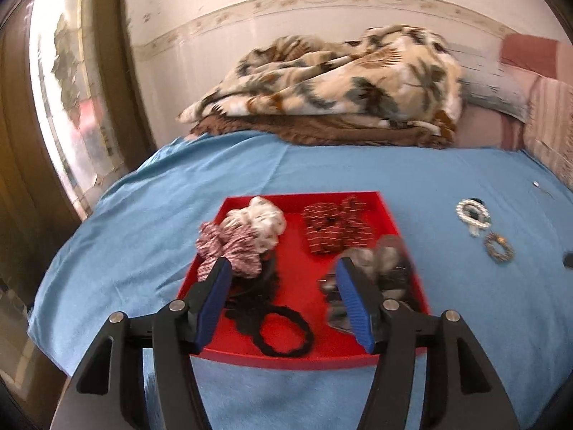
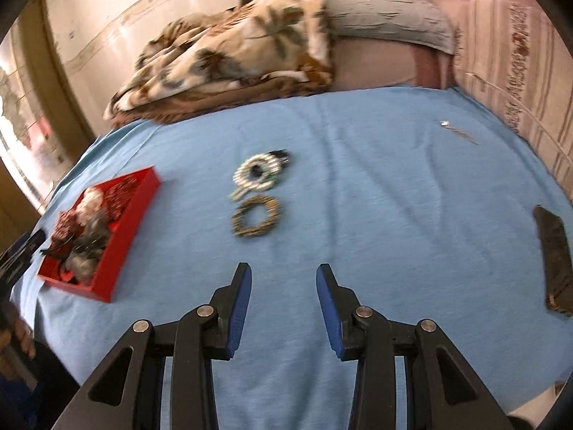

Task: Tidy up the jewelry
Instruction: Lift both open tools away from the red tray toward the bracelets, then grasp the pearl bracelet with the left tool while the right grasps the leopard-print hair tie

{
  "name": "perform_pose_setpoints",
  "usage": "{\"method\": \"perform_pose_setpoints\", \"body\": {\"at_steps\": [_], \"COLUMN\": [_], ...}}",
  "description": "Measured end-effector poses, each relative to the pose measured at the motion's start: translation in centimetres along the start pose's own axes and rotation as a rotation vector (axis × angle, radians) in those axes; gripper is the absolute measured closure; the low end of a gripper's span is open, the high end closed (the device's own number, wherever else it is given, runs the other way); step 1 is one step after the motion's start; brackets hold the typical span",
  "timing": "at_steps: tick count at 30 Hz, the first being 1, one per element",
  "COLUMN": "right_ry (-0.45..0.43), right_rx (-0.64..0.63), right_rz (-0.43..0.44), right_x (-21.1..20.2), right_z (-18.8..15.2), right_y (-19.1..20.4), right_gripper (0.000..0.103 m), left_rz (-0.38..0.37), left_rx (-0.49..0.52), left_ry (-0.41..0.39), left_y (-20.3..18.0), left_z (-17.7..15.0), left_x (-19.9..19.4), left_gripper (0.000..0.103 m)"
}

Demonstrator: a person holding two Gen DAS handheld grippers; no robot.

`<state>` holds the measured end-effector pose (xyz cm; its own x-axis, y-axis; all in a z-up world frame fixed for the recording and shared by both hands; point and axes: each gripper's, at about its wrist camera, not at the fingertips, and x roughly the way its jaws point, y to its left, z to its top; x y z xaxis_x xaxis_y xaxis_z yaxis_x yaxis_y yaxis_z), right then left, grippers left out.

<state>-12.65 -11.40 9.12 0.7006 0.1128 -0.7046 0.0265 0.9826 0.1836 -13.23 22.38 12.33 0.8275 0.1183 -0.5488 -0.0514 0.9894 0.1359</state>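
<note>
Jewelry ahead of empty, parted right gripper [image 2: 283, 283] fingers: brown beaded bracelet [image 2: 255, 220] mid-frame, white beaded bracelet [image 2: 257, 172] just above, on blue bedsheet [image 2: 394, 197]. Left gripper [image 1: 283, 279] fingers also apart, empty, over red tray [image 1: 386, 211] of scrunchies [image 1: 247, 236].

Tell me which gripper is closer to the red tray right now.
Left. The left gripper hangs open right over the red tray, above the hair ties in it. The right gripper is off to the tray's right, open over bare blue sheet.
</note>
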Motion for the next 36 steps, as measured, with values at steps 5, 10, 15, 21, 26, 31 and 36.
{"method": "perform_pose_setpoints", "body": {"at_steps": [5, 10, 15, 21, 26, 31, 36], "right_ry": [0.029, 0.06, 0.089, 0.117, 0.131, 0.14, 0.136], "right_rx": [0.035, 0.03, -0.029, -0.028, 0.005, 0.017, 0.017], "right_rz": [0.022, 0.102, 0.156, 0.186, 0.212, 0.231, 0.242], "right_x": [2.0, 5.0, 7.5, 10.1, 11.5, 12.3, 12.6], "right_z": [2.0, 3.1, 3.6, 3.9, 4.3, 4.3, 4.5], "right_y": [-2.2, -1.5, 0.3, 0.8, 0.3, 0.0, -0.2], "right_gripper": [0.062, 0.062, 0.062, 0.062, 0.062, 0.067, 0.067], "left_rz": [-0.101, -0.223, -0.35, -0.391, -0.418, -0.391, -0.426], "left_rx": [0.046, 0.05, 0.03, -0.047, -0.025, 0.017, 0.025], "left_ry": [-0.002, 0.041, 0.111, 0.284, 0.375, 0.423, 0.457], "left_y": [-3.8, -8.1, -12.5, -16.2, -19.7, -21.8, -23.0], "left_z": [1.5, 3.7, 6.6, 8.7, 9.2, 9.4, 9.1], "left_x": [-2.0, -1.4, 2.0, 10.5, 16.0, 19.9, 22.3], "left_gripper": [0.037, 0.037, 0.037, 0.07, 0.073, 0.074, 0.073]}}
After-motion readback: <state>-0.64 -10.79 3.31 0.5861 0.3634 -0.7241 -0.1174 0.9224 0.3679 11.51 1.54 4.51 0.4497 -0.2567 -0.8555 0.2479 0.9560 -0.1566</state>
